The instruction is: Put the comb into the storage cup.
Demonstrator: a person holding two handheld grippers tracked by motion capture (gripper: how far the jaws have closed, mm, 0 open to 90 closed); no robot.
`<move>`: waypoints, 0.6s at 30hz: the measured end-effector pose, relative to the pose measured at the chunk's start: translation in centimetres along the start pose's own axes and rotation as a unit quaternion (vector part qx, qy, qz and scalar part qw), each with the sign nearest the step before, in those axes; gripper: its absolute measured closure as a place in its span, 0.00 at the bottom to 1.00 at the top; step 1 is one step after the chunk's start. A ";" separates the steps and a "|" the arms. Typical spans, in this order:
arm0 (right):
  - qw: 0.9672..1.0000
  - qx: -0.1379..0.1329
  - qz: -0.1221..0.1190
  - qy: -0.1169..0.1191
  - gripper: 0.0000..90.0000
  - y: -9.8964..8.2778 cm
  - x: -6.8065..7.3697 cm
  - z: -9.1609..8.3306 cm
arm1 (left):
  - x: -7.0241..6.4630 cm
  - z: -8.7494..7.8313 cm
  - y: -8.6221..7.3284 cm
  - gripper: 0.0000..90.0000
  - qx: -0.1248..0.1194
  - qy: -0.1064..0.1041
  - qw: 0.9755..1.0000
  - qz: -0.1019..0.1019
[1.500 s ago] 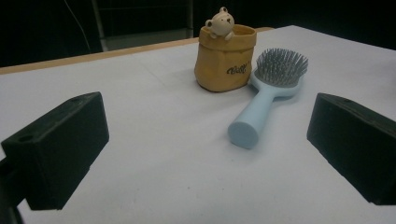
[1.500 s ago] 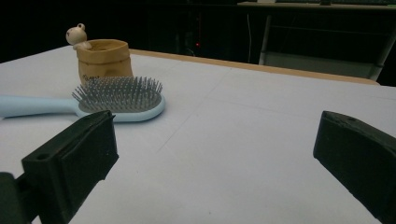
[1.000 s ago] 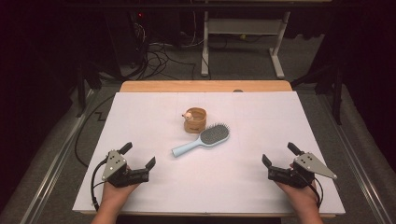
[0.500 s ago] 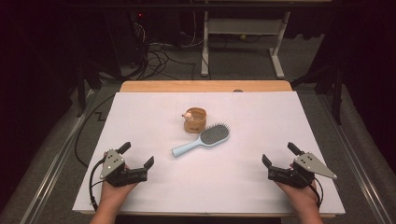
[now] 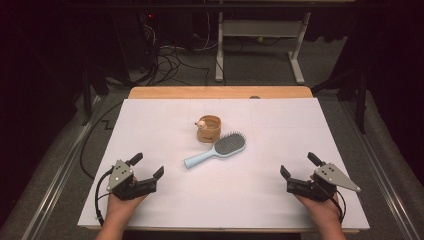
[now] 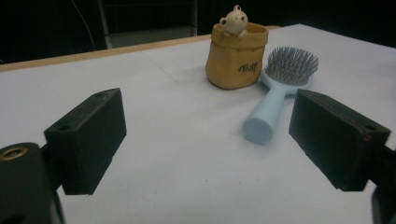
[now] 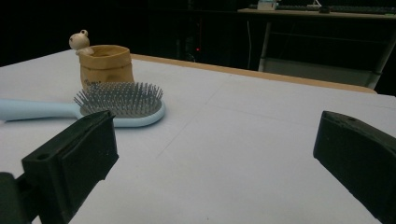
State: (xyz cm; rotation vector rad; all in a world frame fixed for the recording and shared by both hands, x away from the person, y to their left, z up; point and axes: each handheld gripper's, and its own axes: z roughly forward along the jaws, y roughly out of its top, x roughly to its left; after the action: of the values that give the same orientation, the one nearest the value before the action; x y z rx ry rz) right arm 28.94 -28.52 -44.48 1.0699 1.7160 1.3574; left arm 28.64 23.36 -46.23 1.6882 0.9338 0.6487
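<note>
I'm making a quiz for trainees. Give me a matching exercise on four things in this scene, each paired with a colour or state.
Things:
1. hairbrush
2. pot
3. left gripper
4. table cover

Descriptions:
A. white, flat
B. light blue, lying bristles up
C. tan, upright, small figure on its rim
D. black fingers apart, nothing between them

Pairs: 1-B, 2-C, 3-D, 4-A
</note>
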 end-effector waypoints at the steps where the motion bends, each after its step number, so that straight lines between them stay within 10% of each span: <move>1: 1.000 0.000 0.000 0.000 0.00 0.0 0.0 0.0 | 0.0 0.0 0.0 0.15 0.000 0.000 1.000 0.000; 18: 1.000 -0.001 -0.001 0.000 0.00 0.1 0.1 0.0 | -0.4 1.0 -0.3 0.19 0.072 -0.017 0.997 0.013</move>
State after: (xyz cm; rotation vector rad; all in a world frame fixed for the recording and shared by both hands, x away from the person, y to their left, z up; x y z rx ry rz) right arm 28.93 -28.42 -44.42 1.0664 1.7153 1.3566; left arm 29.19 22.52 -46.78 1.8366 0.9552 0.5807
